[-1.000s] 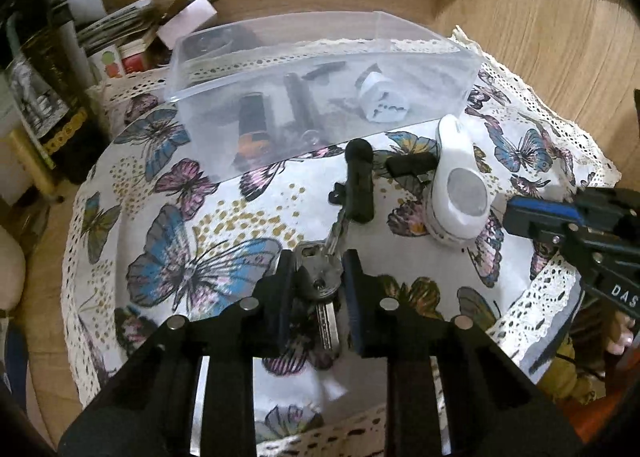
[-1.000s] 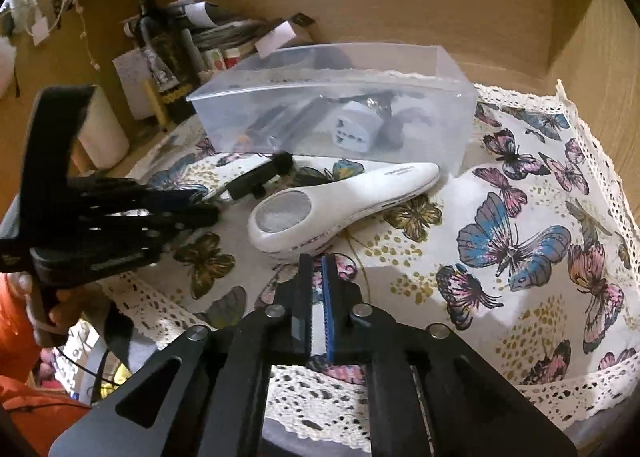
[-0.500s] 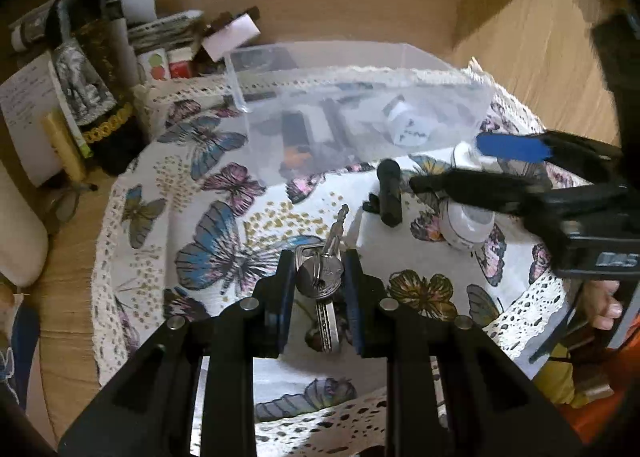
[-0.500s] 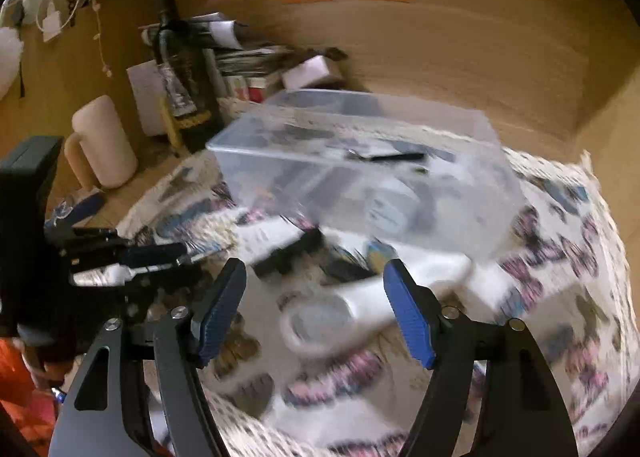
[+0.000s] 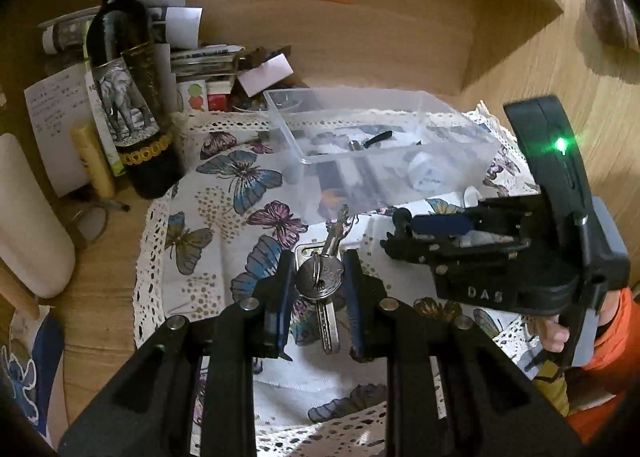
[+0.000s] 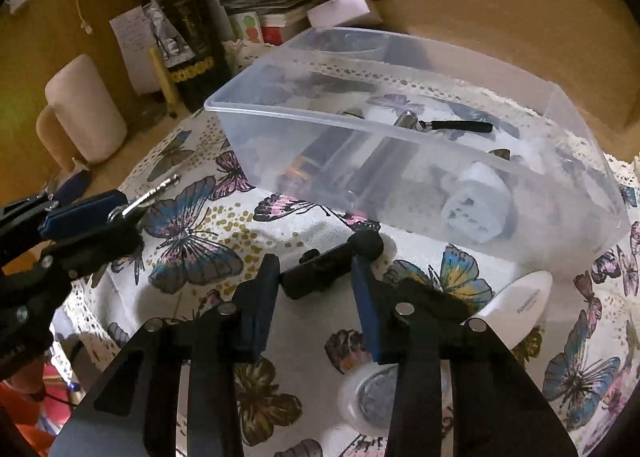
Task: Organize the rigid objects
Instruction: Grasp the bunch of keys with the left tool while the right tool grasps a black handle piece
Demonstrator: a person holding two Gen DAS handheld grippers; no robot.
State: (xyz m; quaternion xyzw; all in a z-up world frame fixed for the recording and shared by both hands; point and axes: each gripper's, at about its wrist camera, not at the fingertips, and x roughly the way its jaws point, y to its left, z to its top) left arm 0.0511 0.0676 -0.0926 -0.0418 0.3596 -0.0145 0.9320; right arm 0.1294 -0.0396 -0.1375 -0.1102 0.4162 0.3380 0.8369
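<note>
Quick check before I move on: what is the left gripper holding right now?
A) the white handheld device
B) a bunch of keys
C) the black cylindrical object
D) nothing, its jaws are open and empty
B: in the left wrist view the left gripper is shut on the bunch of keys, lifted off the butterfly cloth, while the black cylindrical object lies between the open right gripper's fingers.

Dim warm indoor light, heavy fisheye bending, dark vignetted corners, mild softness.
</note>
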